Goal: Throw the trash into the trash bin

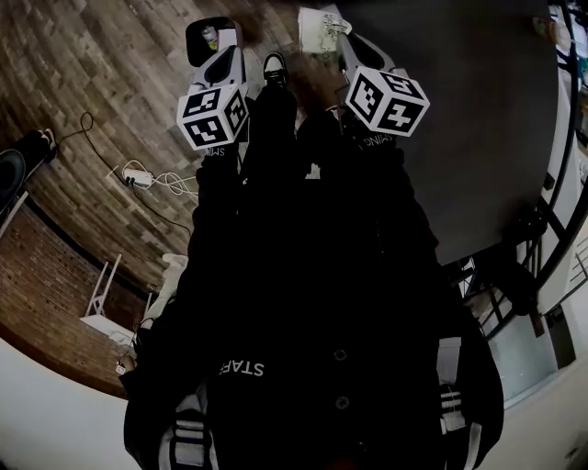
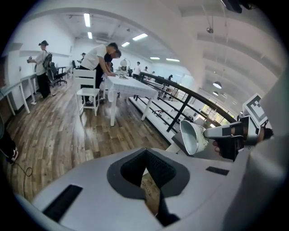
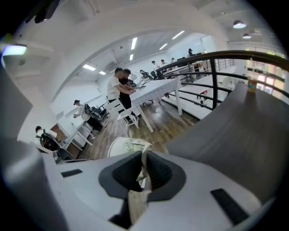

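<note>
My left gripper (image 2: 146,159) is shut on a thin brown scrap of printed paper (image 2: 151,193) that sticks out behind its pads. The right gripper (image 3: 143,158) is shut on the rim of a white patterned paper cup (image 3: 130,146). The left gripper view shows that cup (image 2: 191,137) tipped on its side. In the head view both grippers reach forward over the wooden floor, the left gripper (image 1: 223,48) beside the right gripper (image 1: 341,39) holding the cup (image 1: 321,28). A dark rounded thing (image 1: 206,37) with something light in it shows at the left gripper's tip; I cannot tell whether it is the bin.
A dark grey table (image 1: 478,138) fills the right side, with black railings (image 1: 551,220) beyond it. A power strip with cables (image 1: 138,176) lies on the floor at left, near a white chair (image 1: 101,303). Further off, people stand at a white table (image 2: 128,85).
</note>
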The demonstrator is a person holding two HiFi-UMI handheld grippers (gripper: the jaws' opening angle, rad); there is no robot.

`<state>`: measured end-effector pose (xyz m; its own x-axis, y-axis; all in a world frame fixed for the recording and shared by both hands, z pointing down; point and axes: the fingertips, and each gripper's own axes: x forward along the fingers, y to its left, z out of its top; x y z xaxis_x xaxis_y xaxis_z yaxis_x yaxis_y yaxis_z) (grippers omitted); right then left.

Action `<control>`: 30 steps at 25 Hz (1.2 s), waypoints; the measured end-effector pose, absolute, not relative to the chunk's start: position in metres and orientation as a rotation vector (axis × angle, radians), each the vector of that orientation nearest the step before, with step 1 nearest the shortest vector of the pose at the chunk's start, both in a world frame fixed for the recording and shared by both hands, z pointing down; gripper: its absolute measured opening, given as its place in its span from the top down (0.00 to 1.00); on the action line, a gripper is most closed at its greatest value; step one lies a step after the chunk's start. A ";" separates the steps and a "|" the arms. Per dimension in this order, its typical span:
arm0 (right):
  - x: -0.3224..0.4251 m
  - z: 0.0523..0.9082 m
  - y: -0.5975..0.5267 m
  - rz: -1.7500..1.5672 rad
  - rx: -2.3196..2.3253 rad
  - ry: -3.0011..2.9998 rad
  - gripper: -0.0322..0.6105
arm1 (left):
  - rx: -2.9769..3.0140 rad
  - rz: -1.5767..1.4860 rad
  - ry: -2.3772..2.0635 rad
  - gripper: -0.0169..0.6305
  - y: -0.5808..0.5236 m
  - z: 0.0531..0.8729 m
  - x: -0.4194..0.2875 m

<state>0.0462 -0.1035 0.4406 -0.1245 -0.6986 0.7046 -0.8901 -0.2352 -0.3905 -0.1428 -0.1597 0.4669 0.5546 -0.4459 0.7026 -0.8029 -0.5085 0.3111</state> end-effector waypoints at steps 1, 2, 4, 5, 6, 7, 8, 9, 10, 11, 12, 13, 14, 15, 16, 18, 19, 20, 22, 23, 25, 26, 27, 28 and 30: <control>0.035 0.444 -0.113 1.285 1.888 -1.803 0.88 | 2.147 0.731 -1.011 0.97 -0.164 0.470 -0.151; 0.025 0.447 -0.122 1.284 1.856 -1.815 0.88 | 2.132 0.727 -1.023 0.97 -0.168 0.474 -0.159; 0.004 0.455 -0.138 1.290 1.797 -1.834 0.88 | 2.103 0.722 -1.044 0.97 -0.174 0.483 -0.174; -0.006 0.460 -0.145 1.299 1.771 -1.840 0.88 | 2.087 0.723 -1.054 0.97 -0.177 0.489 -0.181; -0.015 0.466 -0.151 1.309 1.745 -1.844 0.88 | 2.070 0.723 -1.066 0.97 -0.180 0.495 -0.189; -0.024 0.472 -0.157 1.314 1.718 -1.846 0.88 | 2.051 0.723 -1.078 0.97 -0.182 0.502 -0.197; -0.032 0.479 -0.162 1.315 1.690 -1.847 0.88 | 2.032 0.723 -1.090 0.97 -0.184 0.508 -0.204; -0.040 0.485 -0.166 1.315 1.663 -1.848 0.88 | 2.014 0.723 -1.102 0.97 -0.185 0.515 -0.212; -0.048 0.492 -0.170 1.315 1.637 -1.849 0.88 | 1.997 0.724 -1.111 0.97 -0.185 0.523 -0.218; -0.056 0.499 -0.173 1.315 1.613 -1.850 0.88 | 1.983 0.726 -1.119 0.97 -0.186 0.530 -0.225; -0.063 0.506 -0.176 1.313 1.588 -1.852 0.88 | 1.968 0.730 -1.127 0.97 -0.186 0.538 -0.231; -0.071 0.514 -0.179 1.312 1.562 -1.852 0.88 | 1.953 0.733 -1.137 0.97 -0.187 0.546 -0.237; -0.078 0.522 -0.182 1.311 1.536 -1.852 0.88 | 1.937 0.737 -1.146 0.97 -0.188 0.555 -0.243; -0.085 0.532 -0.186 1.310 1.510 -1.852 0.88 | 1.921 0.741 -1.156 0.97 -0.189 0.565 -0.250; -0.093 0.543 -0.190 1.312 1.485 -1.852 0.88 | 1.904 0.746 -1.164 0.97 -0.190 0.575 -0.256; -0.107 0.565 -0.197 1.321 1.441 -1.853 0.88 | 1.871 0.757 -1.177 0.97 -0.193 0.598 -0.269; -0.113 0.577 -0.200 1.325 1.419 -1.852 0.88 | 1.853 0.762 -1.183 0.97 -0.194 0.609 -0.275; -0.120 0.589 -0.202 1.330 1.395 -1.849 0.88 | 1.835 0.766 -1.190 0.97 -0.194 0.620 -0.282; -0.133 0.617 -0.207 1.342 1.347 -1.843 0.88 | 1.799 0.771 -1.210 0.97 -0.194 0.644 -0.296; -0.139 0.632 -0.211 1.344 1.325 -1.841 0.88 | 1.783 0.774 -1.221 0.97 -0.195 0.657 -0.302; -0.151 0.661 -0.219 1.340 1.285 -1.841 0.88 | 1.751 0.778 -1.239 0.97 -0.196 0.683 -0.315; -0.157 0.675 -0.222 1.336 1.264 -1.842 0.88 | 1.736 0.779 -1.244 0.97 -0.194 0.695 -0.320; -0.163 0.688 -0.225 1.333 1.242 -1.843 0.88 | 1.723 0.781 -1.249 0.97 -0.193 0.706 -0.326; -0.169 0.700 -0.228 1.335 1.220 -1.843 0.88 | 1.710 0.784 -1.252 0.97 -0.191 0.717 -0.331; -0.178 0.724 -0.233 1.345 1.181 -1.839 0.88 | 1.686 0.790 -1.255 0.97 -0.187 0.739 -0.338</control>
<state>-0.1776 -0.2325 0.7243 -0.4499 -0.3215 0.8332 -0.8915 0.1052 -0.4407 -0.3378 -0.1871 0.7385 0.2914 -0.4071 0.8657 -0.9566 -0.1169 0.2670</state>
